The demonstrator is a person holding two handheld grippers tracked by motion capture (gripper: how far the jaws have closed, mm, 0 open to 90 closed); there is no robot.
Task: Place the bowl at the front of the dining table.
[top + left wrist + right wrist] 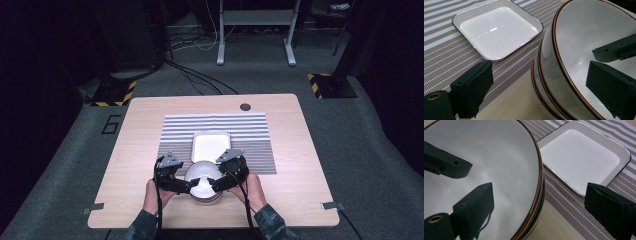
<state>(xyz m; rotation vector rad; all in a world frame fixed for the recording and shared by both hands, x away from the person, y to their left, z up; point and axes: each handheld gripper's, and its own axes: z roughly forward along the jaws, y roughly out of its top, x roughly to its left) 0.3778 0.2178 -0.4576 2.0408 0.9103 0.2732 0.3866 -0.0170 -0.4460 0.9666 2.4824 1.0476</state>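
— Where are we? Stacked bowls (204, 184) sit at the table's (130, 150) near edge, just short of the square plate (211, 145).
— Left gripper (190, 185) and right gripper (214, 183) both straddle the top rim, spread, not pinching yet. We should close evenly, then lift level.

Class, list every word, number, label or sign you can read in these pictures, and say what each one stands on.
"6": a dark outlined numeral on the grey floor, left of the table.
Yellow-and-black hazard stripes, a sign without words: on the two stand bases on the floor.
Bowls, square plate and striped mat: no text to read.
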